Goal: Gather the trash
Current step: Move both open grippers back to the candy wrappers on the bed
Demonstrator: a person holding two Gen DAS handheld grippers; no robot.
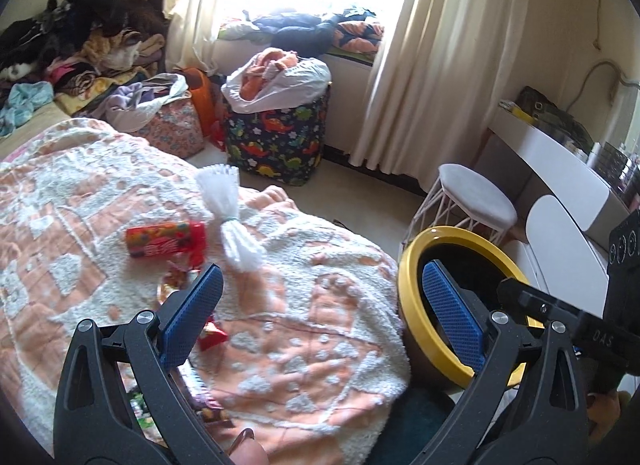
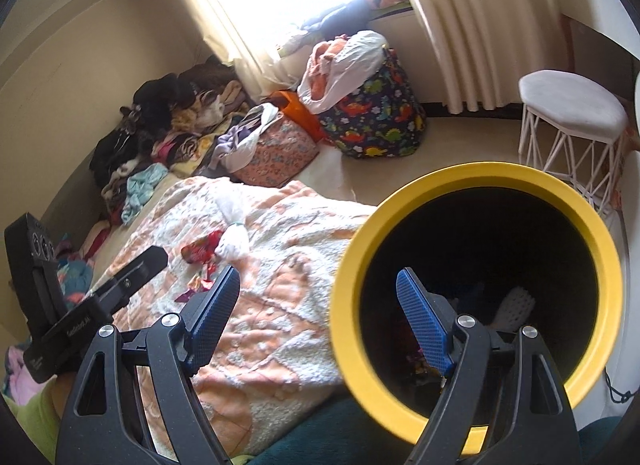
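Note:
A red snack tube (image 1: 166,239) lies on the orange and white blanket (image 1: 300,329), next to a white tied plastic bag (image 1: 234,221). Red wrappers (image 1: 210,335) lie by the left finger of my left gripper (image 1: 320,317), which is open and empty above the blanket. A yellow-rimmed dark bin (image 2: 476,297) stands beside the bed, with some trash inside. My right gripper (image 2: 320,317) is open and empty over the bin's near rim. In the right wrist view the tied bag (image 2: 236,239) and red wrappers (image 2: 202,251) lie on the blanket.
A dinosaur-print hamper (image 1: 280,137) with a white bag of clothes stands by the window. Piled clothes (image 1: 72,49) lie at the far left. A white stool (image 1: 476,197) and white desk (image 1: 560,169) stand at the right.

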